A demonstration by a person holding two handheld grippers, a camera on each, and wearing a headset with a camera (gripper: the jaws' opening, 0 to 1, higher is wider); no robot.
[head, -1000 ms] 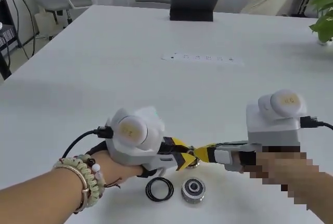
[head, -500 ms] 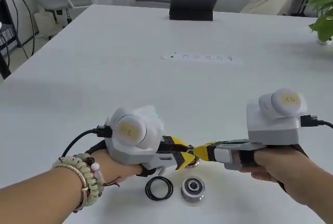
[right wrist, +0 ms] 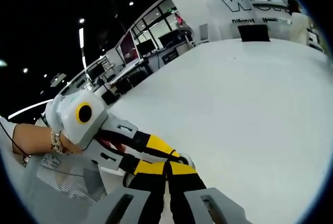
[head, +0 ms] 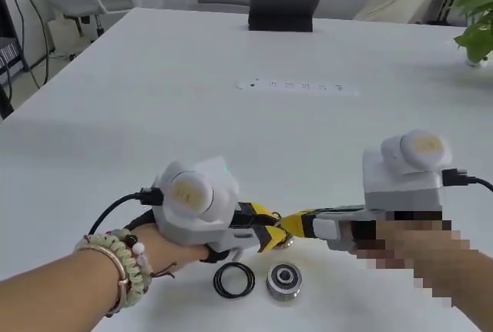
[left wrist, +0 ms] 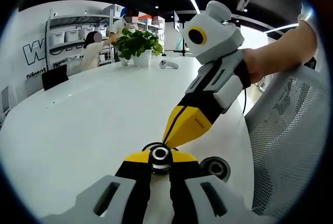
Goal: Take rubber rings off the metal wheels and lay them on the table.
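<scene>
My left gripper (head: 278, 235) comes in from the left and is shut on a small metal wheel (left wrist: 159, 154), held just above the white table (head: 254, 132). From the right, my right gripper (head: 292, 228) meets it tip to tip, with its yellow jaws pinched together on the thin black rubber ring (right wrist: 172, 153) at the wheel's rim. In the left gripper view the right gripper (left wrist: 175, 137) points down onto the wheel's top edge. On the table just in front of them lie loose black rubber rings (head: 233, 280) and a second metal wheel (head: 284, 280).
A power strip (head: 289, 85) is set into the table's middle, and a black stand (head: 281, 12) sits at the far end. A potted plant (head: 479, 35) stands at the far right. Mesh office chairs stand close to the table's near edge.
</scene>
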